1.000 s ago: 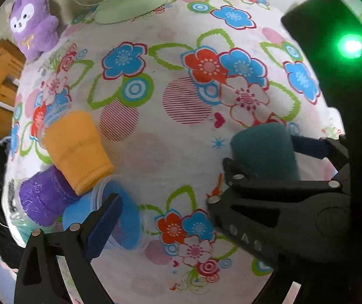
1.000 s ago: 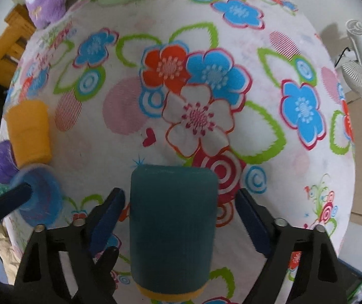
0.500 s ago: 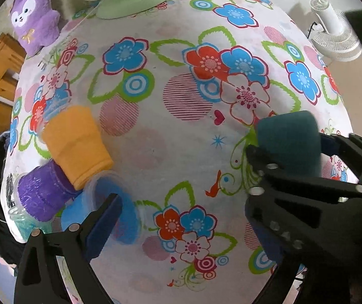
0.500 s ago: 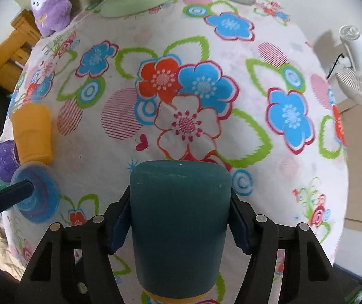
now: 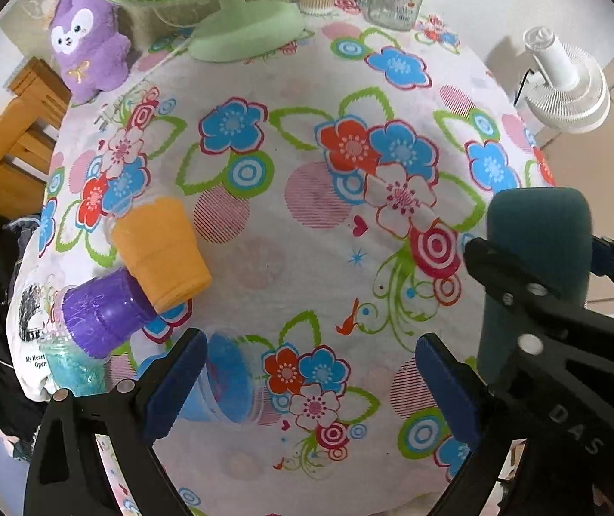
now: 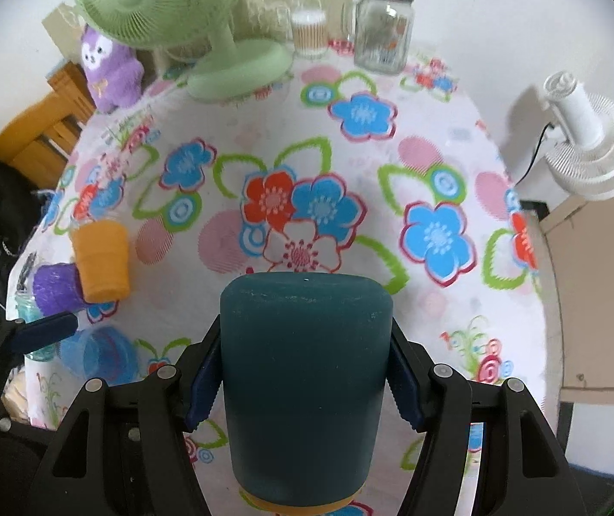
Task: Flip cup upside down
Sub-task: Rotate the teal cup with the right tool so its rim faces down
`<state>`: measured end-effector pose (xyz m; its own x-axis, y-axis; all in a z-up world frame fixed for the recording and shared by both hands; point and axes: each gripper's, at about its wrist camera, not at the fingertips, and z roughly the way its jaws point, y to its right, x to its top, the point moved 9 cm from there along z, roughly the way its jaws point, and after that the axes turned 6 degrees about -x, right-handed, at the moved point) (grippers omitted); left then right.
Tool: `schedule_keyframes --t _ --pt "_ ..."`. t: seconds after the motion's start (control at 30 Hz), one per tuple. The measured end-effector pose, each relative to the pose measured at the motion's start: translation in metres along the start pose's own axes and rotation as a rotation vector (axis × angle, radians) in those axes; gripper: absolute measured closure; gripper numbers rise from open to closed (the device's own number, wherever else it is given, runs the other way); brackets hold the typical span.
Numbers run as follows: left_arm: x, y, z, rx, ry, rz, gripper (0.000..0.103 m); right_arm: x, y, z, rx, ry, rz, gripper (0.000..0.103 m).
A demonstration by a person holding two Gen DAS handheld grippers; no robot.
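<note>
The surface (image 6: 436,309) is covered with a white cloth printed in large blue, red and green flowers. Along its far edge stand a green desk fan (image 6: 203,34), a purple plush toy (image 6: 111,69), a small round container of cotton swabs (image 6: 309,32) and a glass jar (image 6: 384,34). A white fan (image 6: 586,155) stands off the surface to the right, and wooden furniture (image 5: 10,137) shows beyond the left edge.

Near the left edge lies a cluster of cups: an orange cup (image 5: 160,253) on its side, a purple cup (image 5: 100,314) just beside it and touching it, a clear blue cup (image 5: 220,378) on its side nearer the viewer, and a pale teal glass item (image 5: 72,370) at the very edge, too blurred to identify further.

The right gripper (image 6: 304,380) is clamped on a dark teal cup (image 6: 304,378), its blue pads (image 6: 203,382) pressed against both sides of the cup body. The cup is held above the right part of the surface, closed base facing away and a yellowish rim band showing at the near end.

The left gripper (image 5: 311,391) is spread wide with nothing between its fingers; it hangs over the near left part of the surface, one pad (image 5: 175,382) overlapping the clear blue cup in view. Whether it touches that cup cannot be told.
</note>
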<state>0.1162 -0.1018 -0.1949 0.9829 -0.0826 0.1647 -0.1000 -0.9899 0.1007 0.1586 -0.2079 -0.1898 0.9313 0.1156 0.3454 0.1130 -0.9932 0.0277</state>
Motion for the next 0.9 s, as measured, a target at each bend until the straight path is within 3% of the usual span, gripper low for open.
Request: schedule_keyframes --t 0.43,0.9 --pt "0.005 0.034 -0.019 -0.031 0.068 0.038 0.005 0.010 0.026 -0.056 -0.002 0.214 0.000 0.035" --pt "0.026 0.032 0.026 -0.015 0.056 0.039 0.005 0.022 0.043 -0.026 0.013 0.393 0.058 0.035"
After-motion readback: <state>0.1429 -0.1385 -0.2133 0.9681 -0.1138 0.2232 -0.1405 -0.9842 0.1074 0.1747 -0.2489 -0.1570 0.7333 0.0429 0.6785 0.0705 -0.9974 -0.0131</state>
